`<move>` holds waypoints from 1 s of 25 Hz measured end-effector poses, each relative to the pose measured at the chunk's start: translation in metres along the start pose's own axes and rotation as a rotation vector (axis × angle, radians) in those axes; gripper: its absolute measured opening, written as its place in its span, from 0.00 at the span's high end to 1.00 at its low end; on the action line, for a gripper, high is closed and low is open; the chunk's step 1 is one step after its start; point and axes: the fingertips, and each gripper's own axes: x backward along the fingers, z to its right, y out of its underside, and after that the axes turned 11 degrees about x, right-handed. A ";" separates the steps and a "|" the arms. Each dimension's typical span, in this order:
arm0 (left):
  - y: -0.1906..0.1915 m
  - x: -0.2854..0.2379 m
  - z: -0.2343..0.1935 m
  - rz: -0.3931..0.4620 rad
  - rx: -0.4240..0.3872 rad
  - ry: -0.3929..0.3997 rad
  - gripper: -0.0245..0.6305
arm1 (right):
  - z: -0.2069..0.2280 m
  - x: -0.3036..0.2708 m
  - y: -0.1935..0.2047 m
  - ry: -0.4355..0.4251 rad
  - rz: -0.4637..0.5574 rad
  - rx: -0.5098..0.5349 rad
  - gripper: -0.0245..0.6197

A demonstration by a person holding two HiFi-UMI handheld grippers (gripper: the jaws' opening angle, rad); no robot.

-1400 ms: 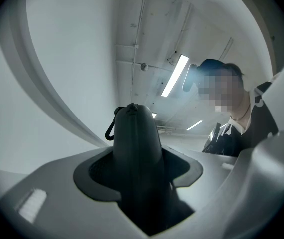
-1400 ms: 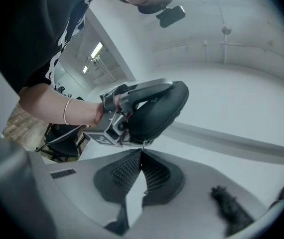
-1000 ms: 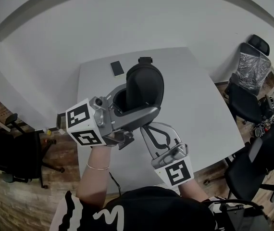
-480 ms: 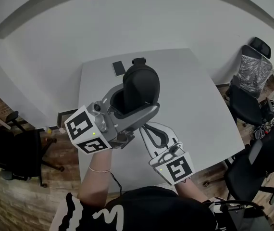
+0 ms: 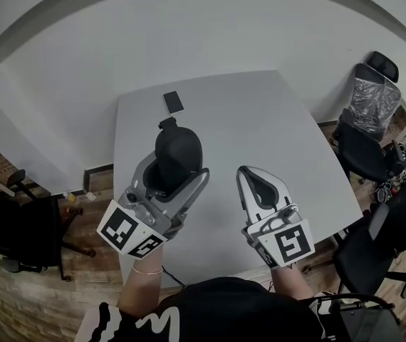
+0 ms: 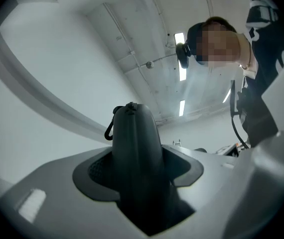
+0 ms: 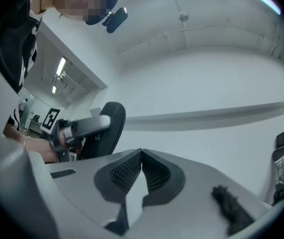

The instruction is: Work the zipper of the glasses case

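The black glasses case stands clamped between the jaws of my left gripper over the left half of the grey table. In the left gripper view the case rises upright between the pads, with a small black loop hanging off its far end. My right gripper hovers apart to the right of the case, shut, its pads meeting with nothing between them. The right gripper view shows the case off to the left in the left gripper.
A dark phone lies near the table's far left edge. Black office chairs stand past the table's right side, and another chair is on the left by the wooden floor.
The left gripper has carried the case down and to the left, closer to the person. The right gripper has moved from just under the case out to the right.
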 end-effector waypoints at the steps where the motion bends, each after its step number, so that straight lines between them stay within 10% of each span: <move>1: 0.008 0.002 0.000 -0.014 0.005 -0.008 0.54 | 0.004 0.001 -0.004 0.014 0.007 0.004 0.95; 25: 0.042 0.015 -0.006 -0.031 0.052 -0.067 0.54 | -0.009 -0.002 -0.001 -0.024 -0.045 0.060 0.95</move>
